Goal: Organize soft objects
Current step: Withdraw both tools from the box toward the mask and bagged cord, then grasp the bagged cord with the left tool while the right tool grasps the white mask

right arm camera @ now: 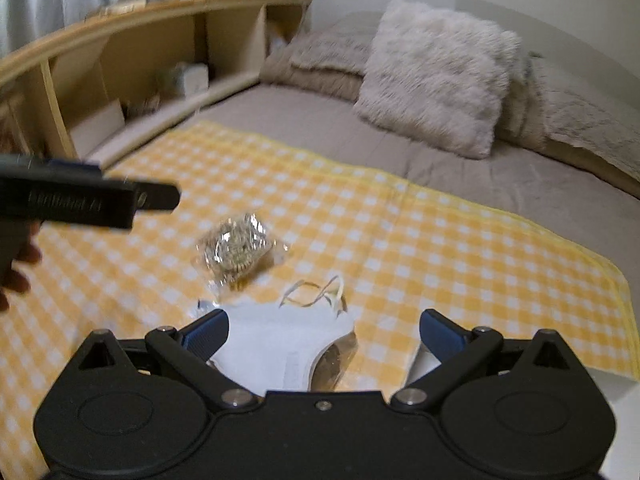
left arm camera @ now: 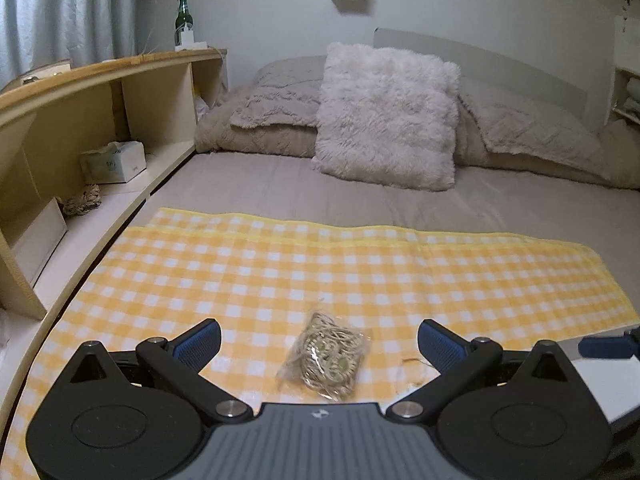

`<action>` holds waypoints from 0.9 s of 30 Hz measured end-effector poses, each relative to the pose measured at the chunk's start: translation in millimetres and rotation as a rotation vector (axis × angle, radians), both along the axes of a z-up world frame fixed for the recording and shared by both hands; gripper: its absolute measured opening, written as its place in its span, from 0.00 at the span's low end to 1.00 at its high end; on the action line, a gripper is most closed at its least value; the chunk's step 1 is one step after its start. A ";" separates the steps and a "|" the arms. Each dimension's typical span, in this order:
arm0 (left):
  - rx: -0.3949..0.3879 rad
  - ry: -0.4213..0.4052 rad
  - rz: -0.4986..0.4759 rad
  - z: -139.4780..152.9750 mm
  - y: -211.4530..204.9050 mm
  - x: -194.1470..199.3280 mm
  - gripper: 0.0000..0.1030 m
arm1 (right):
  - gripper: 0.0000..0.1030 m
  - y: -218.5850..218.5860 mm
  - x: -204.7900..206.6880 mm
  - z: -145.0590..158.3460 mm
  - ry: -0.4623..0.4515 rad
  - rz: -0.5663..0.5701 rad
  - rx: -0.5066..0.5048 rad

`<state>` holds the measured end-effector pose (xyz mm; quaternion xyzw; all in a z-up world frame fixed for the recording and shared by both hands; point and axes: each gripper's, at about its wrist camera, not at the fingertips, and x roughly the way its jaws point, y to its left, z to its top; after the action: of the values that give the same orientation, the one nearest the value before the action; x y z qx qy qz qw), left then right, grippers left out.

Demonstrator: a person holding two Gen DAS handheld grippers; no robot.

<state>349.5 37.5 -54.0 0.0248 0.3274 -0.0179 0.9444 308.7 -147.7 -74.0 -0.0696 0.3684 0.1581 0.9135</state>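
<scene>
A clear plastic packet of coiled twine (left arm camera: pixel 325 360) lies on the yellow checked cloth (left arm camera: pixel 360 272), just ahead of my open left gripper (left arm camera: pixel 319 344), which holds nothing. The packet also shows in the right wrist view (right arm camera: pixel 236 249). A white face mask (right arm camera: pixel 276 344) with looped ear straps lies on the cloth between the open jaws of my right gripper (right arm camera: pixel 323 330), which holds nothing. The left gripper's body (right arm camera: pixel 80 196) crosses the left of the right wrist view. A fluffy white cushion (left arm camera: pixel 386 114) leans at the head of the bed.
Grey-beige pillows (left arm camera: pixel 276 100) and a quilt lie at the headboard. A wooden shelf unit (left arm camera: pixel 80 92) runs along the bed's left side with a tissue box (left arm camera: pixel 114 162), a rope bundle (left arm camera: pixel 82 200) and a green bottle (left arm camera: pixel 183 20). My right gripper's fingertip (left arm camera: pixel 608 346) shows at the right edge.
</scene>
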 end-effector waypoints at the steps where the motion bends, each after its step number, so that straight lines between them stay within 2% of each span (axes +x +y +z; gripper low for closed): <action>1: 0.001 0.007 -0.002 -4.9 0.7 6.4 1.00 | 0.97 2.8 5.7 -5.2 0.013 0.016 -0.003; 3: 0.012 0.027 -0.009 -16.3 1.2 19.0 1.00 | 0.93 8.9 15.2 -15.0 0.034 0.048 -0.005; 9: 0.095 0.070 -0.065 -45.6 -9.4 48.9 1.00 | 0.89 26.0 33.5 -40.8 0.084 0.167 -0.014; 13: 0.154 0.107 -0.097 -63.8 -17.7 65.4 0.99 | 0.75 34.7 42.5 -60.1 0.143 0.233 -0.058; 17: 0.160 0.151 -0.107 -76.9 -20.4 77.0 0.98 | 0.74 40.3 44.8 -80.4 0.178 0.288 -0.128; 21: 0.177 0.198 -0.113 -88.7 -21.5 85.9 0.91 | 0.75 44.9 41.3 -88.3 0.163 0.367 -0.162; 23: 0.187 0.218 -0.112 -94.0 -21.7 88.5 0.89 | 0.71 47.2 39.7 -88.7 0.155 0.396 -0.167; 25: 0.207 0.246 -0.109 -99.8 -21.8 90.3 0.86 | 0.59 49.1 38.3 -89.5 0.152 0.416 -0.179; 27: 0.213 0.263 -0.102 -104.0 -20.1 89.9 0.81 | 0.54 50.8 35.4 -90.3 0.145 0.425 -0.203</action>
<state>439.4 17.4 -158.0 0.1388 0.4467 -0.0338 0.8832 344.1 -96.9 -164.3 -0.2254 0.4242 0.3134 0.8192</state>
